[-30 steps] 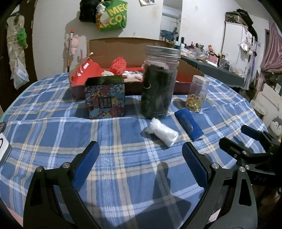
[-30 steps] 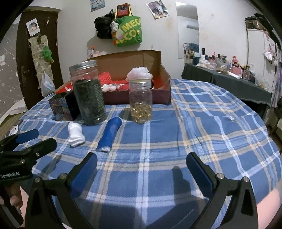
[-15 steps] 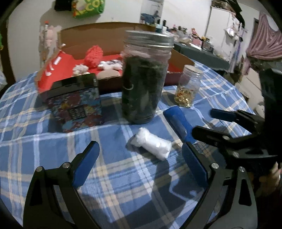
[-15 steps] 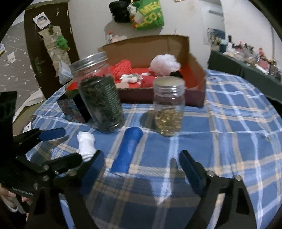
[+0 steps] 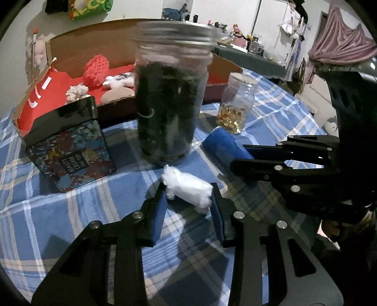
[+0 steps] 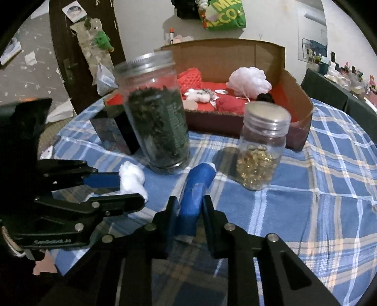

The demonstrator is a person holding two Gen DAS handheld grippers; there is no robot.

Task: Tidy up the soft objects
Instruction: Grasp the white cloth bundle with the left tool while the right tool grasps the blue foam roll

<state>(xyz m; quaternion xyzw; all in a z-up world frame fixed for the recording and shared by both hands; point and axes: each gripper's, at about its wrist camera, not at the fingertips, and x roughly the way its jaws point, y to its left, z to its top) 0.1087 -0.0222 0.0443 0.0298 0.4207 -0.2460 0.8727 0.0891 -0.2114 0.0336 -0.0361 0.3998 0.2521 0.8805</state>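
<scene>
Soft white roll [image 5: 187,186] and blue roll [image 6: 196,190] lie on the counter [image 6: 318,207] by the jars. Left gripper [image 5: 188,207] and right gripper [image 6: 187,213] jaws are closing around them. I'd squeeze gently mid-roll, then lift straight toward the cardboard box [image 6: 301,98].

- The big jar [image 5: 170,91] of dark leaves is smeared with blur, its label unreadable.
- It hides part of the cardboard box [image 5: 77,47].
- The green bag [image 6: 223,14] is cut off on top.
</scene>
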